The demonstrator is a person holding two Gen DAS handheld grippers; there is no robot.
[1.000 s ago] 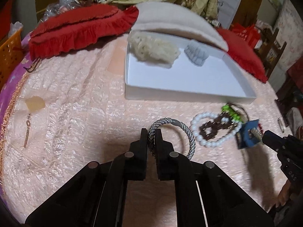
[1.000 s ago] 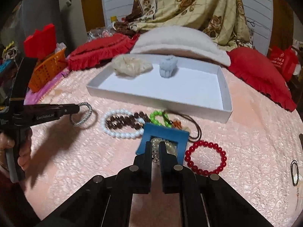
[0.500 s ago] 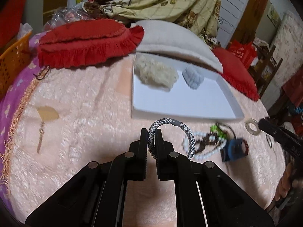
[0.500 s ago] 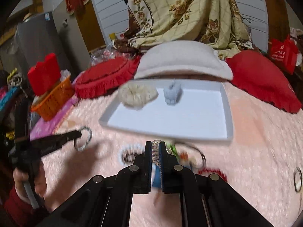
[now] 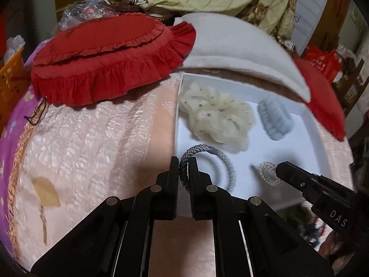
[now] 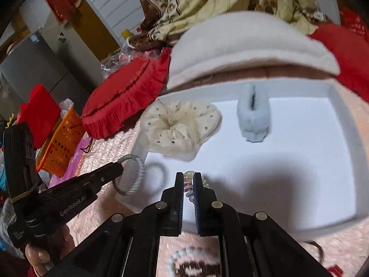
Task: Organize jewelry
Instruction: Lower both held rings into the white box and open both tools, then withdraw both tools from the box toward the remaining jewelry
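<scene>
- The white tray (image 6: pixel 346 124) lies on a bed covered in pink quilted cloth (image 5: pixel 80 138), with a red frilled cushion (image 5: pixel 110 57) and a cream pillow (image 5: pixel 230 46) along its far side. The soft bedding could give under any push on the near rim, so the tray might tip or slide if either tool comes down on its edge.
- A cream scrunchie (image 6: pixel 180 127) and a pale blue fluffy hair clip (image 6: pixel 253 117) already sit in the far part of the tray. Anything let go too far in could land on top of them and tangle in the scrunchie's frills.
- The left tongs (image 5: pixel 183 168) are closed on a grey braided bracelet (image 5: pixel 207 161), gripping it at one side so the rest of the loop hangs free. It hovers at the tray's near left corner, seemingly right above the wall. Released there, I judge it could catch on the wall and drop outside onto the bed.
- The right tongs (image 6: pixel 188 184) are closed on a clear spiral hair tie (image 6: pixel 189 185), above the near part of the tray floor, to the right of the bracelet. The coil is springy and squeezed thin, so it may cling to one pad or bounce when freed.
- The two tools are near each other over the same corner. Opening both together risks a knock, or one piece landing on the other.
- White and brown beads (image 6: pixel 191 263) lie blurred on the bed just near the tray, so a low pull-back could drag them.
</scene>
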